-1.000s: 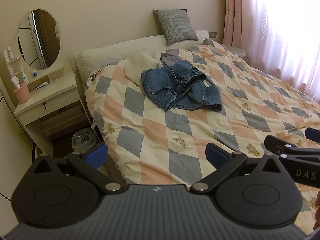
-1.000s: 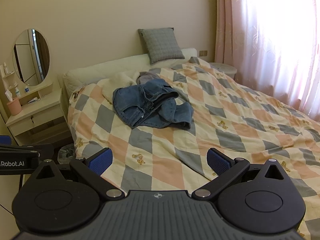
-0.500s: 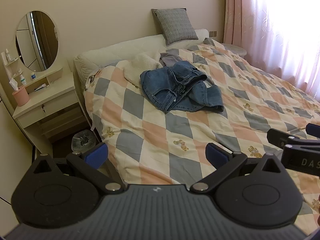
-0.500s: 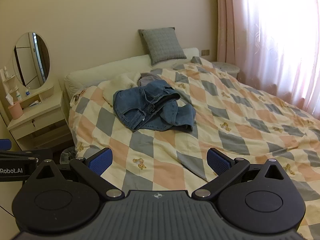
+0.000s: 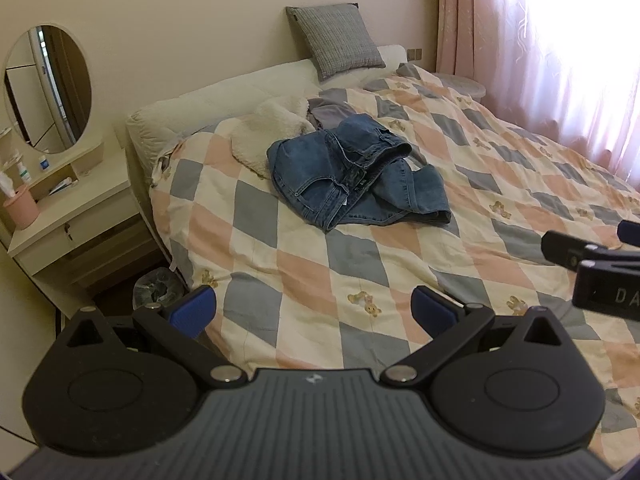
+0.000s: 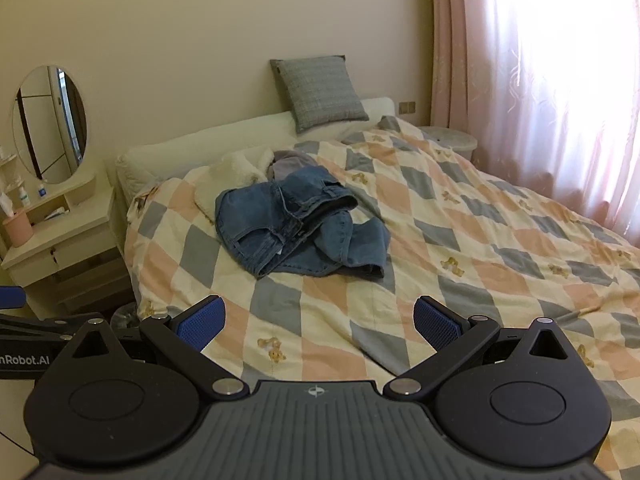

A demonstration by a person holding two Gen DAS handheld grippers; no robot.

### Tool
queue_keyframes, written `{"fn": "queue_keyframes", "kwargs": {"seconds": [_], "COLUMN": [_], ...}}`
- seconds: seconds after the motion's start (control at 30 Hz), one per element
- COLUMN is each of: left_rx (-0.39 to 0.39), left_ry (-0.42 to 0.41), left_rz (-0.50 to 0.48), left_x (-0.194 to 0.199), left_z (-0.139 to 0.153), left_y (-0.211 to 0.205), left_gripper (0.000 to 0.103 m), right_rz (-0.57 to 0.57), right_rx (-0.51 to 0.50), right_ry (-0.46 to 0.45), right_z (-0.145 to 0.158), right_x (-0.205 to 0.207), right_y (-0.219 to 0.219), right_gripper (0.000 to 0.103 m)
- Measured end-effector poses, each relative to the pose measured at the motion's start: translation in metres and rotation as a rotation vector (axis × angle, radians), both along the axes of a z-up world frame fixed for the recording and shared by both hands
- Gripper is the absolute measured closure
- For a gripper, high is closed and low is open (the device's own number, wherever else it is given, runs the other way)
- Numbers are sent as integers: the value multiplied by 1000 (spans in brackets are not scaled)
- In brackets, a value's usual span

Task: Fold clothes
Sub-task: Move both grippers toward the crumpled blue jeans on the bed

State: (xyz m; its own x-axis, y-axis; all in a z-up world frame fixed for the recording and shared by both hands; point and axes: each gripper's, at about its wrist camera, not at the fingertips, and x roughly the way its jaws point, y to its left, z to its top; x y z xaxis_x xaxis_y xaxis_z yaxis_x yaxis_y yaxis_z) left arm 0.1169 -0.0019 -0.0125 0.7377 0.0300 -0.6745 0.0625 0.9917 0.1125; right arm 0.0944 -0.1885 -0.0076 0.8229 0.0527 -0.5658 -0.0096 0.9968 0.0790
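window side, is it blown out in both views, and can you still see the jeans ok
Left wrist view: curtain overexposed to white at top right, jeans evenly lit and sharp. Right wrist view: the same glare on the curtain, jeans clear; fisheye bends the edges in both.

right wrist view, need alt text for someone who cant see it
Crumpled blue jeans lie on a checked quilt on a bed, a grey cushion behind them. The open right gripper hangs empty near the bed's foot, with pink curtains on the right.
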Motion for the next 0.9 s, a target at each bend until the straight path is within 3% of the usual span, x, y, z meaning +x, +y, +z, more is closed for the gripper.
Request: {"fn": "queue_keyframes", "kwargs": {"seconds": [0.9], "left_rx": [-3], "left_ry": [116], "left_rz": [-77], "left_x": [195], "left_z": [-20], "left_y": [34], "left_gripper": [0], "right_rz": [-71], "right_rx": [7], "right_ry": [109], "right_z": [-17], "right_x": [188], "right_y": [29], "right_gripper": [0]}}
